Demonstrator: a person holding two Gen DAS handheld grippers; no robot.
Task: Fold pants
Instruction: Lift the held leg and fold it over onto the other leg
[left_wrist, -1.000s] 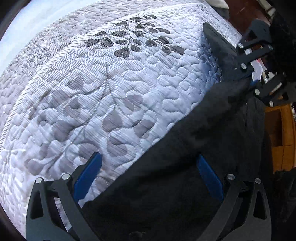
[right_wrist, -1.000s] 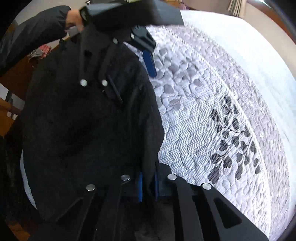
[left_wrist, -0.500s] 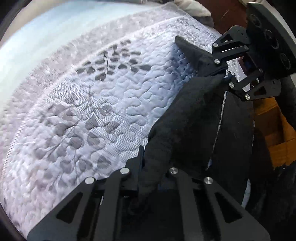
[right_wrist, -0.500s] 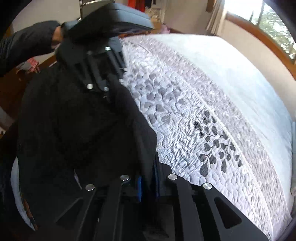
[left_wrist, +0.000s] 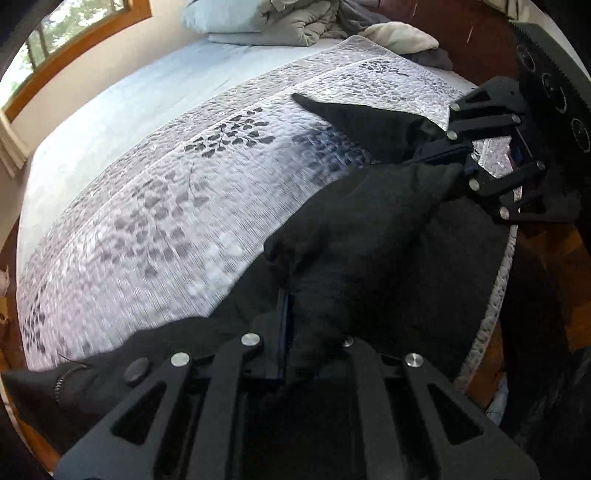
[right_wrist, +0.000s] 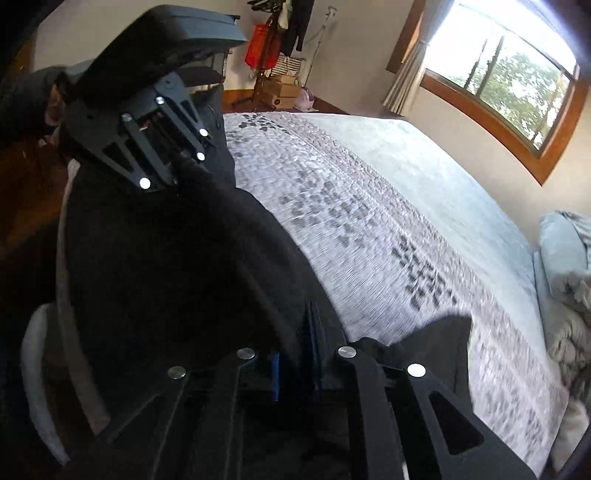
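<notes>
The black pants (left_wrist: 369, 236) hang stretched between my two grippers above the near edge of the bed; they also fill the left of the right wrist view (right_wrist: 166, 258). My left gripper (left_wrist: 295, 314) is shut on one top corner of the pants. My right gripper (right_wrist: 295, 332) is shut on the other corner, and it shows at the right of the left wrist view (left_wrist: 461, 162). The left gripper shows in the right wrist view (right_wrist: 177, 166) with cloth bunched in it. A loose flap of the pants (left_wrist: 354, 118) sticks up past the right gripper.
A quilted grey leaf-pattern cover (left_wrist: 166, 206) lies over the bed, with a pale sheet (left_wrist: 110, 107) beyond. Pillows and crumpled bedding (left_wrist: 295, 22) sit at the head. A window (right_wrist: 517, 81) and a clothes rack (right_wrist: 273, 44) stand by the walls. Wooden floor (left_wrist: 554, 258) lies beside the bed.
The left gripper has shut on the pants, having been open a second ago. Both grippers have lifted, raising the pants off the bed, and more of the room shows.
</notes>
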